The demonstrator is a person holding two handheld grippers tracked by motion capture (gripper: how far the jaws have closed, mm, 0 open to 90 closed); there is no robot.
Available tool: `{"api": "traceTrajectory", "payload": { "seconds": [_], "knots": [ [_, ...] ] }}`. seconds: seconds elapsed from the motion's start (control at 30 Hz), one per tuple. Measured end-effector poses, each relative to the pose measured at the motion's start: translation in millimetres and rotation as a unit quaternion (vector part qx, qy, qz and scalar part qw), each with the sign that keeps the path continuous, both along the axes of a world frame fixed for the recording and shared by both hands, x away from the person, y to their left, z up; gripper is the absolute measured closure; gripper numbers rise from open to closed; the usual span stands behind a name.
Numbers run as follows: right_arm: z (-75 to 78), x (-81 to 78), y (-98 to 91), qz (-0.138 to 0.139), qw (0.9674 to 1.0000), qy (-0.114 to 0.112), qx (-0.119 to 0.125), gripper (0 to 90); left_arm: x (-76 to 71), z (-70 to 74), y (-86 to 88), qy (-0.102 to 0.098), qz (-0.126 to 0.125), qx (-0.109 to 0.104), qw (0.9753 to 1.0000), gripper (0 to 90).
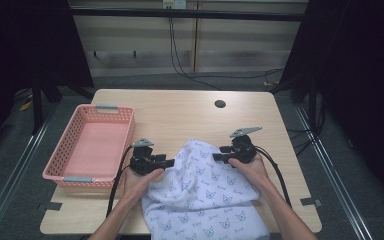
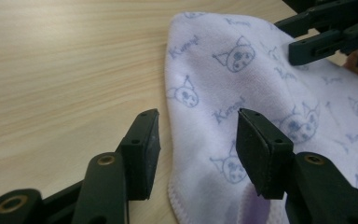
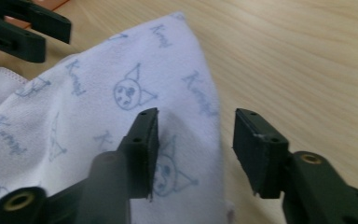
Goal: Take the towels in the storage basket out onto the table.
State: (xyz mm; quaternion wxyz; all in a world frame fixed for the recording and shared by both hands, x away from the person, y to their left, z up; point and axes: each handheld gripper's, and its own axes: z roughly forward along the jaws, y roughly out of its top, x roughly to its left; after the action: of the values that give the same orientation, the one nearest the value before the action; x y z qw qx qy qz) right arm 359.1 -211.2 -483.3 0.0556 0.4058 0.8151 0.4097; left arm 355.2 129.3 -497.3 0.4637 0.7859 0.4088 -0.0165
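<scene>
A: Where is the cloth (image 1: 205, 192) seen?

B: It is spread on the table (image 1: 180, 112), lower centre of the high view.

A: And the tools?

B: The left gripper (image 2: 198, 140) and right gripper (image 3: 196, 142) are held part open astride its edges; nothing is clamped.

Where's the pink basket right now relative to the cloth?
In the high view the pink basket sits on the table's left side, just left of the left gripper and the printed white cloth, apart from the cloth.

A light wooden table (image 1: 180, 117) carries a pink basket (image 1: 60, 159) and a patterned white cloth (image 1: 205, 195).
</scene>
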Motion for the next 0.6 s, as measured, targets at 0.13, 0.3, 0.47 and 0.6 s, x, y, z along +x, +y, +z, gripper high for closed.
{"api": "traceTrajectory", "payload": {
  "seconds": [0.13, 0.3, 0.47, 0.6],
  "knots": [
    [-0.3, -1.0, 3.3, 0.009, 0.9999, 0.006, 0.008, 76.3, 1.8, -6.3, -10.4, 0.007, -0.032, 0.02, 0.9993, 61.5],
    [14.8, -2.2, -3.1, 0.001, 0.9995, -0.008, 0.031, 86.5, 1.8, 0.9, -8.7, -0.02, -0.033, 0.026, 0.9989, 88.6],
    [44.3, -0.8, -11.1, -0.014, 0.9979, -0.049, 0.04, 86.6, 2.8, 55.5, 5.9, -0.086, -0.011, -0.032, 0.9957, 88.7],
    [87.8, -15.1, -20.9, -0.021, 0.9909, -0.119, 0.058, 86.5, -11.1, 101.5, 13.6, -0.147, -0.022, -0.062, 0.9869, 88.7]
  ]
}}
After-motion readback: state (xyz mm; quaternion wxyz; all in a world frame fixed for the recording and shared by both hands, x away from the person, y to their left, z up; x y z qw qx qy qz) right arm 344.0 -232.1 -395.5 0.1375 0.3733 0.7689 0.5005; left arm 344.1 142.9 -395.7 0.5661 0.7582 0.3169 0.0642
